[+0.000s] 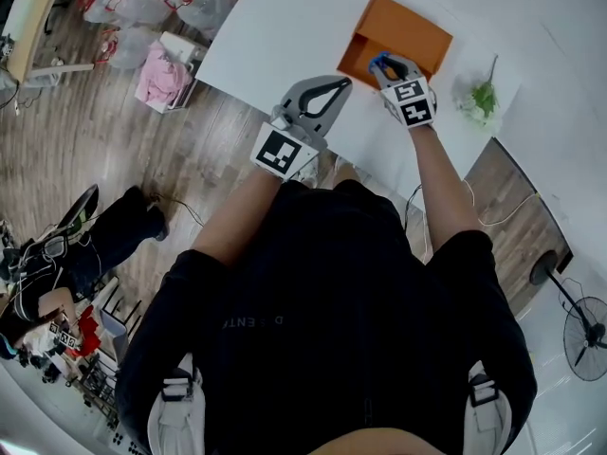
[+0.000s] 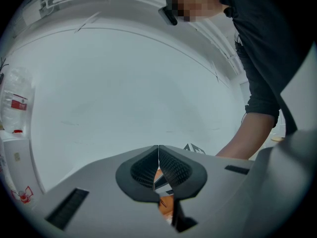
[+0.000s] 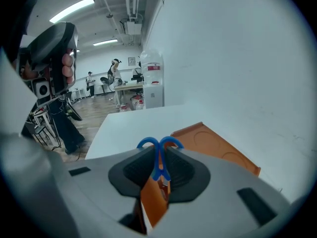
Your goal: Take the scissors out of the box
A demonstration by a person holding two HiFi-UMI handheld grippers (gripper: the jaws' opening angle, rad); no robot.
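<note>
ok, right hand-held gripper (image 3: 158, 157) clamped on the scissors (image 3: 159, 146), left hand-held gripper (image 2: 158, 158) shut empty; i'd lift straight clear of the box (image 3: 223, 150).

Black shirt (image 1: 313, 292): faint pale letters across the cloth, "ENT" legible, a "D" ahead of it, the rest lost in folds; left marker cube (image 1: 282, 152) and right marker cube (image 1: 410, 100): black-and-white square codes, no letters; water bottle (image 3: 152, 66): red label, print too small to read; clear bag (image 2: 16, 105): red label, likewise unreadable; wall sign (image 3: 131, 61): too small.
</note>
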